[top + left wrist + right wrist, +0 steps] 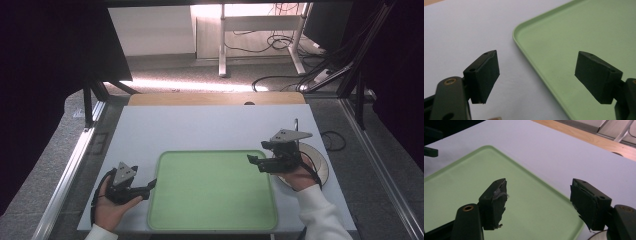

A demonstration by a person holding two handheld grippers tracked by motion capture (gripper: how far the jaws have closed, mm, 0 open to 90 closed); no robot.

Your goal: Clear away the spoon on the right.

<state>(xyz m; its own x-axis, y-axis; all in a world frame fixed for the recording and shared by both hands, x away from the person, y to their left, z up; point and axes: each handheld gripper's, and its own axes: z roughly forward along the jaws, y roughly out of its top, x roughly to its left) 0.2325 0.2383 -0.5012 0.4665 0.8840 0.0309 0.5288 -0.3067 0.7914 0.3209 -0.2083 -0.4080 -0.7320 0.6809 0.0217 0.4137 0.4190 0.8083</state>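
Tray [212,192]: lying lower centre, empty.
Left gripper [148,189]: released, hovering at tray's left edge.
Right gripper [254,161]: released, hovering over right edge, plate [322,167] behind.
Risk: jaw catching rim, nudging tray.

tray [212,192] on the table [210,127] near its front edge, left gripper [151,186] just left of it, right gripper [253,161] at its right rim, plate [322,162] right of the tray
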